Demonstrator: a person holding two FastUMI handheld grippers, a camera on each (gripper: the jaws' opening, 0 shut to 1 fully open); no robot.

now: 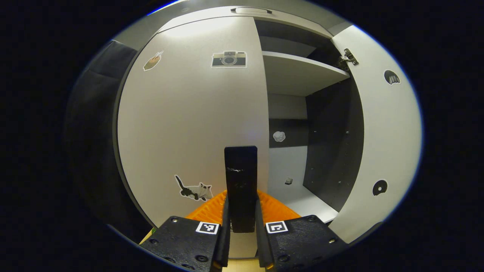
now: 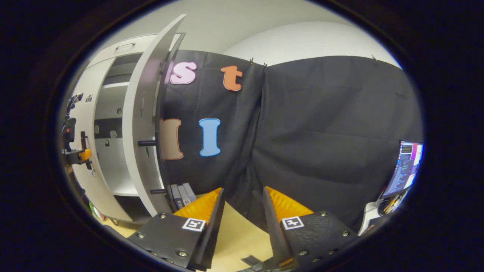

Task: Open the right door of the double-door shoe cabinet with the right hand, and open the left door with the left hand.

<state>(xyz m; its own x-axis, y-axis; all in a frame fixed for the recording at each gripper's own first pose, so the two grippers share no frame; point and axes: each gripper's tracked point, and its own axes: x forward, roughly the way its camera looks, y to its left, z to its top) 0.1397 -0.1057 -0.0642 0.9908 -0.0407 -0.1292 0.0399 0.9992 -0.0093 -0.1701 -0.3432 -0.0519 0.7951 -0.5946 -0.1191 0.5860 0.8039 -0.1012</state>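
Note:
The white shoe cabinet's left door is closed and carries stickers. Its dark upright handle stands between the fingers of my left gripper, which is shut on it from both sides. The right door is swung wide open, baring a shelf and the dark inner wall. In the right gripper view the right door is edge-on at the left, its handle sticking out. My right gripper is open and holds nothing, clear of the cabinet and facing the black cloth. The left gripper is at the left door.
A small object lies on the cabinet's lower shelf. Several flat items lean at the foot of the cloth behind the open door. A lit monitor stands at the far right. Light wooden floor lies below my right gripper.

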